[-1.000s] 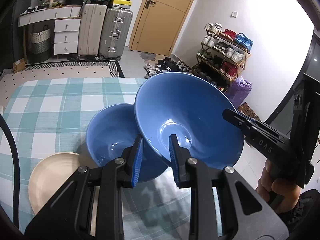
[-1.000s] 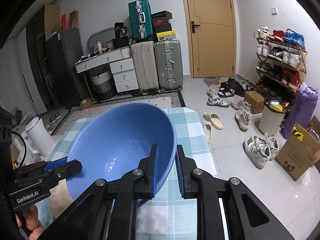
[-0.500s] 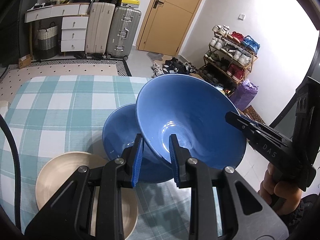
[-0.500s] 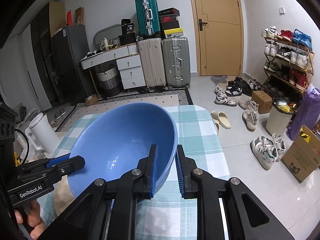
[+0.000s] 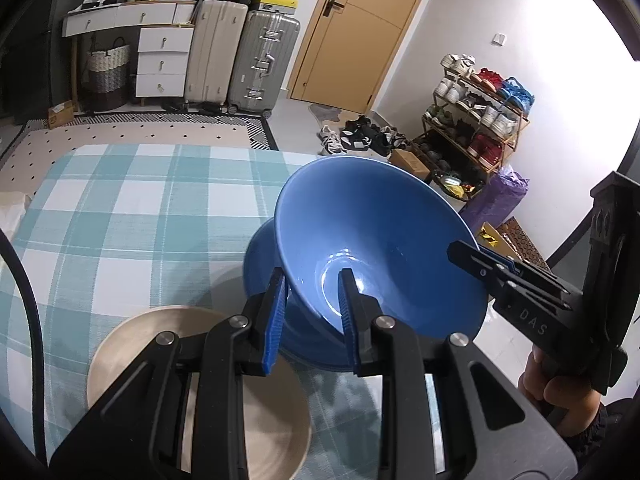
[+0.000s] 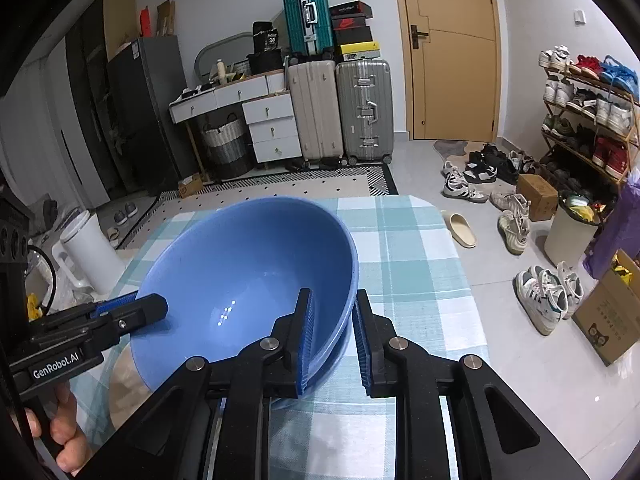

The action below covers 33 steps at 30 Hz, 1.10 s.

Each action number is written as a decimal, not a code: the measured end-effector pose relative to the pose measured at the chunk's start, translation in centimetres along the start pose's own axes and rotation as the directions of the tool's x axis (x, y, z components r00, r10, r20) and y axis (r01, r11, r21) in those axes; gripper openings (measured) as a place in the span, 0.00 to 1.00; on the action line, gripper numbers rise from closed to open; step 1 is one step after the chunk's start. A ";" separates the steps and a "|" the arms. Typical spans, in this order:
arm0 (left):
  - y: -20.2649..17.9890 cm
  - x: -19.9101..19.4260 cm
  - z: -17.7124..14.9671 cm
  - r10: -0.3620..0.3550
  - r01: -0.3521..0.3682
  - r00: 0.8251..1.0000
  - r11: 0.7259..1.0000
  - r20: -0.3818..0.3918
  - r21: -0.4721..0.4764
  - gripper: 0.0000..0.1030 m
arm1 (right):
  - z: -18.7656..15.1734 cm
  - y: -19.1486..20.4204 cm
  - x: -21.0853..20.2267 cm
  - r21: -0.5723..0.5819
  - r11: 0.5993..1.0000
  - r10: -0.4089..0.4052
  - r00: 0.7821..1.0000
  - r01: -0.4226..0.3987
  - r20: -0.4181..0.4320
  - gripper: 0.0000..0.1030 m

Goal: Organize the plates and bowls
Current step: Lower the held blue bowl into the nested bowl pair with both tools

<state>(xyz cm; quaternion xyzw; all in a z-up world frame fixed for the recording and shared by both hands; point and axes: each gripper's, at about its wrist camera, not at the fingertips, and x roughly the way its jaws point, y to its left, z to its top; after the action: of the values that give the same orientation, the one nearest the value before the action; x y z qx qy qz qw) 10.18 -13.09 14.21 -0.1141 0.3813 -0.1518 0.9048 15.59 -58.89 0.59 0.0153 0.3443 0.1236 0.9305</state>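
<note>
Both grippers hold a large blue bowl (image 5: 372,232) by opposite sides of its rim, tilted a little. My left gripper (image 5: 312,320) is shut on the near rim, one pad inside and one outside. In the right wrist view my right gripper (image 6: 332,332) is shut on the bowl's (image 6: 240,264) right rim. Under it a second blue bowl (image 5: 260,256) sits on the checked tablecloth (image 5: 120,200), mostly covered, with the held bowl sitting low into it. To the left of the bowls lies a beige plate (image 5: 132,352), partly behind my left fingers.
The right gripper (image 5: 468,252) reaches in from the right, with a hand (image 5: 560,392) on its grip. A white jug (image 6: 88,248) stands beyond the table's left side. The table's right edge (image 6: 460,280) drops to a floor strewn with shoes.
The held bowl has moved with both grippers over the lower blue bowl and come down, so it now covers most of it. The beige plate shows more.
</note>
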 end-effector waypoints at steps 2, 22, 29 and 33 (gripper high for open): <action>0.2 0.3 0.0 0.011 -0.011 1.000 1.000 -0.002 0.005 0.21 | -0.1 0.5 0.6 -0.009 1.000 0.001 1.000 -0.001 -0.007 0.20; 2.9 6.4 -0.9 0.077 -0.075 0.996 0.997 -0.048 0.035 0.21 | -2.1 2.1 5.2 -0.076 0.994 -0.084 0.995 0.080 -0.058 0.20; 3.1 8.5 -1.5 0.124 -0.120 0.991 0.990 -0.055 0.072 0.21 | -2.8 2.7 6.0 -0.106 0.988 -0.122 0.991 0.116 -0.057 0.20; 3.3 9.2 -1.6 0.139 -0.134 0.989 0.987 -0.050 0.085 0.21 | -3.1 2.6 6.4 -0.107 0.987 -0.127 0.990 0.120 -0.064 0.20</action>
<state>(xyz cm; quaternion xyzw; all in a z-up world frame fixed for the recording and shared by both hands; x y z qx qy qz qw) 15.74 -13.50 6.10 -0.0464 0.4070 -0.1079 0.9059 17.71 -55.02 -5.55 -0.0585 0.3703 0.0836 0.9233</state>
